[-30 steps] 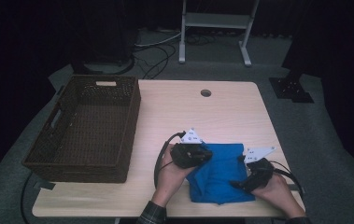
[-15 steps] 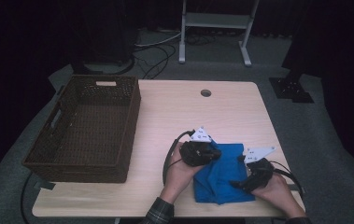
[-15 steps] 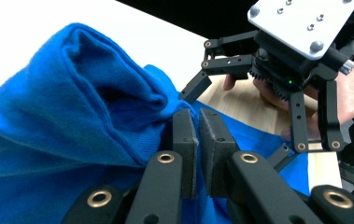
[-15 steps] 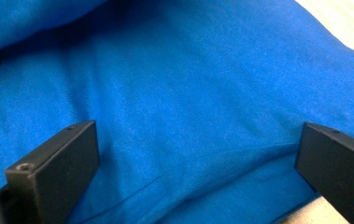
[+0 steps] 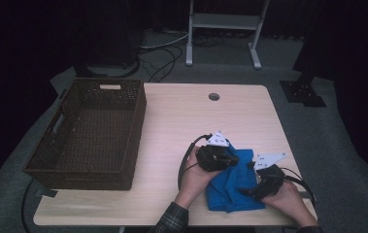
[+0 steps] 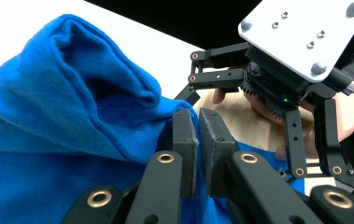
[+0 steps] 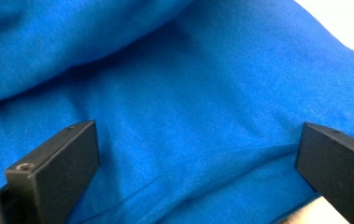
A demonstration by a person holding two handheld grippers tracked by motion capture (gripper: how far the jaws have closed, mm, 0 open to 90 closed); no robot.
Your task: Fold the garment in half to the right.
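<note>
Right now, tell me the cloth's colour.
Plain bright blue cloth, clearest in the right gripper view.

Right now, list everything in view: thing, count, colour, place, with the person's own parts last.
cloth: one, blue, bunched on the table's near right part
basket: one, dark brown wicker, table's left side
table: one, light wood, with a round hole near its far edge
frame: one, grey metal, on the floor behind the table
cables: several, on the floor behind the table
left gripper: black, shut on the cloth's fold
right gripper: black, jaws wide over the cloth
hands: two, at the near edge
</note>
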